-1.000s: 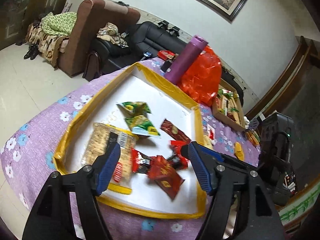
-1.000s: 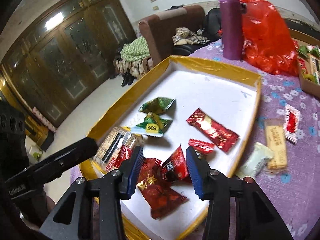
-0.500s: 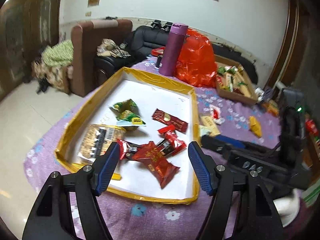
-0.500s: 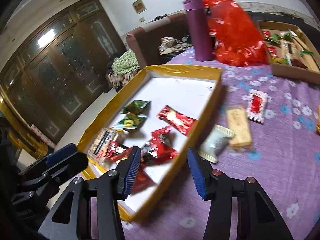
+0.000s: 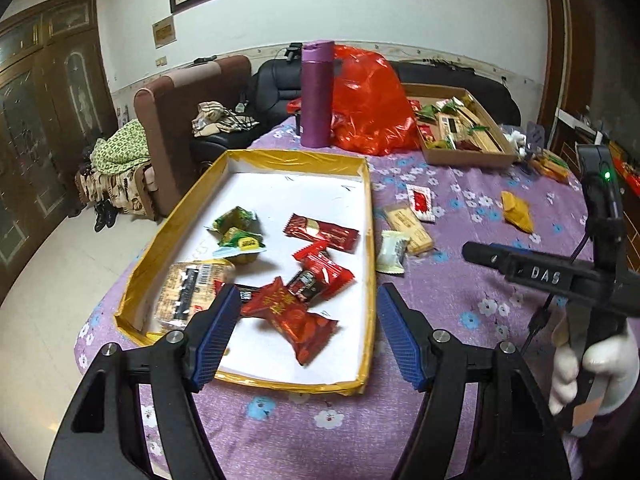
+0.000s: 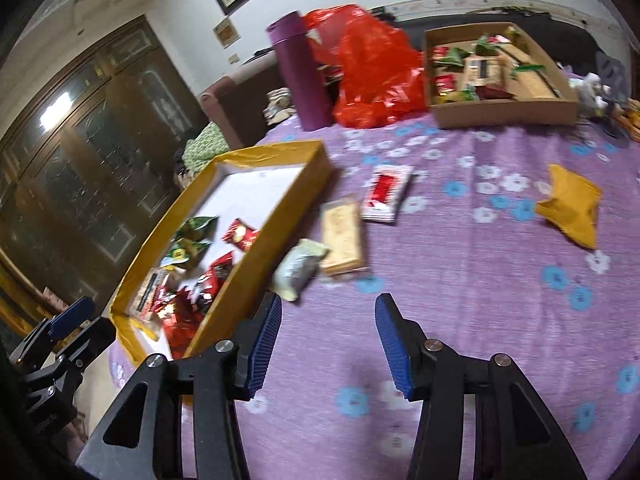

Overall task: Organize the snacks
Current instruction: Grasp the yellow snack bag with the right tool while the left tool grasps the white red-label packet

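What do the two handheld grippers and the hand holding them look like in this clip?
Both the left gripper and right gripper have black angular frames with silver screw heads and ribbed blue pads. The right one, seen from the left wrist, carries white "DAS" lettering, a green light and a thin cable; a white glove grips its handle.

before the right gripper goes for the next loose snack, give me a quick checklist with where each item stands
1. Right gripper empty, jaws apart: ok.
2. Left gripper empty, jaws apart, over the near end of the yellow tray: ok.
3. Loose snacks on the cloth beside the tray: pale packet, biscuit bar, red-and-white sachet, yellow packet: ok.
4. Right gripper lined up on one: not ok, only bare cloth lies between its fingers.
5. Free space in the tray, far end bare: ok.
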`<state>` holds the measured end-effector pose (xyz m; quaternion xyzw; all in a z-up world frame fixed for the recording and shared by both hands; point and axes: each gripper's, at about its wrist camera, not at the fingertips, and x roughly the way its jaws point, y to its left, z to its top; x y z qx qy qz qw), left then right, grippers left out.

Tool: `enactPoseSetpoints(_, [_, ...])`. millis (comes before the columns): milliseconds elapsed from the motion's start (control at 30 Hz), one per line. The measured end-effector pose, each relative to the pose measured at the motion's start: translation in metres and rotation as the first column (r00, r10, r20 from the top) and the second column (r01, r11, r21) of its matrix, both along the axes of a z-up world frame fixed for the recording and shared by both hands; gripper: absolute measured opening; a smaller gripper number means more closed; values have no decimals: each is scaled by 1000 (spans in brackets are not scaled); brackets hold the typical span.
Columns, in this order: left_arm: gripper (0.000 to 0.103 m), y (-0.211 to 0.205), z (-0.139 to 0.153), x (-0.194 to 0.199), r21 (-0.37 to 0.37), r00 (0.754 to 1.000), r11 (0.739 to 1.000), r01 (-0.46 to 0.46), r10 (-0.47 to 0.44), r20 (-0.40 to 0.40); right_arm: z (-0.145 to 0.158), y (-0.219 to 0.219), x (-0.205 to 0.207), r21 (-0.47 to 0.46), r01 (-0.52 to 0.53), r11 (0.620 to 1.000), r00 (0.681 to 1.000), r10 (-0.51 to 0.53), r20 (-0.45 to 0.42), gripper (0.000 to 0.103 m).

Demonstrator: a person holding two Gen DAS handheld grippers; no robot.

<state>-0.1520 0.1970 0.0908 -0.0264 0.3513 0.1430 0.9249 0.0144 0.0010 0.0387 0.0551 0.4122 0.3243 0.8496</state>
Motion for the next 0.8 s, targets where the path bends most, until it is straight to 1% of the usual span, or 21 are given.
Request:
enactPoseSetpoints(300, [70,-15,-9,15,11,999,1000,23,-22,-47,-3,-43,27,-3,91,996,996,-91,-11,51])
enactPoseSetpoints(500, [70,-20,-16,26,12,997,1000,27,-26,-75,-10,-69,47,0,151,989,988,-151,-41,51])
enactPoseSetpoints(800, [70,-22,-26,44,2,993,999,35,-35,-111,-21,-81,65,-18,175,984,982,-176,-65,51])
